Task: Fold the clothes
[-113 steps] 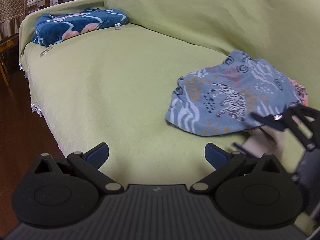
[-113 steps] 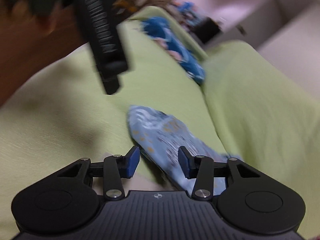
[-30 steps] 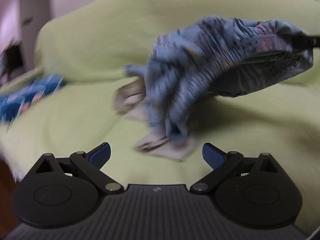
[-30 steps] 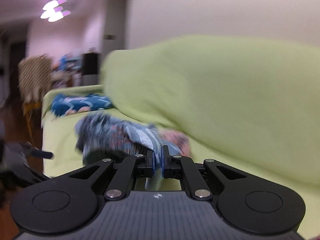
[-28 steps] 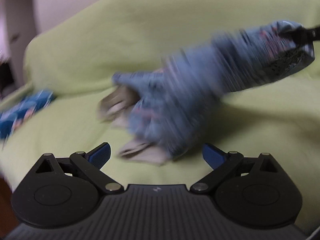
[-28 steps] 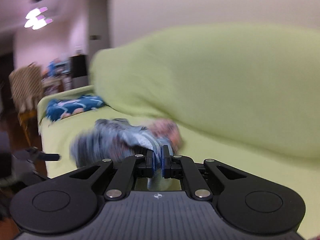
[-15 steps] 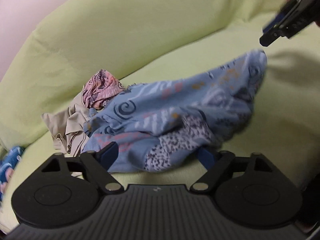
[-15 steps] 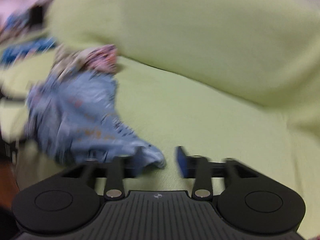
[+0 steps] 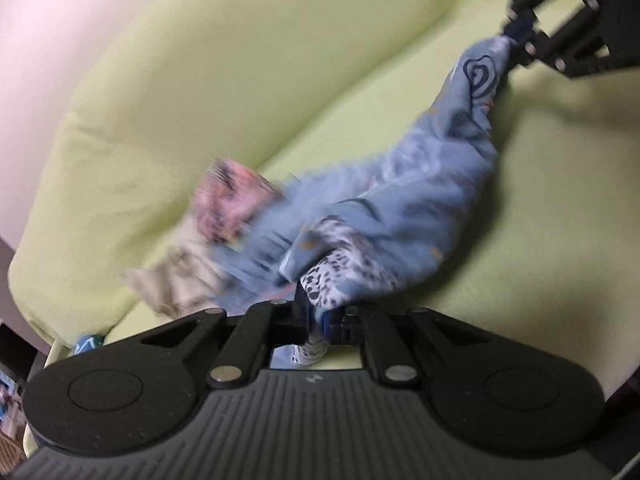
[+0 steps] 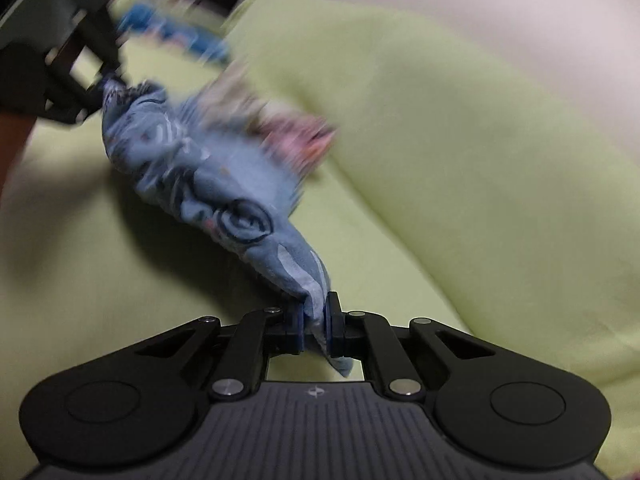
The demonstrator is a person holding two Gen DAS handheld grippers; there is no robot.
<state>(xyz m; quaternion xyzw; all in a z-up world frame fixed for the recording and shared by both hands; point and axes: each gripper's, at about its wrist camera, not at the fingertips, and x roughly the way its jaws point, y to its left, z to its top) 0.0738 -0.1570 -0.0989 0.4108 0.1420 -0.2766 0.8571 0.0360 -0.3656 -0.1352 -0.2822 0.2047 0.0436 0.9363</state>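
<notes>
- The left tongs are closing, their blue pads pinching a leopard-spotted edge of the blue patterned garment; a scrap of that cloth pokes out beneath the pads.
- The right tongs are closing too, with a twisted corner of the same garment gripped between their pads and a small tail of fabric hanging just below.
- Seen from the left wrist, the right tongs hold the far corner of the garment at the upper right, so the cloth stretches slackly between the two grips.
- Seen from the right wrist, the left tongs hold the opposite end at the upper left; the picture is blurred there.
- The garment is light blue with dark spirals, pale wave stripes and a spotted patch, and it sags in the middle close to the sofa seat; I cannot tell if it touches.
- A pink patterned cloth lies just beside the garment near the foot of the sofa backrest, and a beige cloth lies next to it on the seat.
- The sofa wears a yellow-green cover.
- A darker blue item lies further along the seat, too blurred to make out.
</notes>
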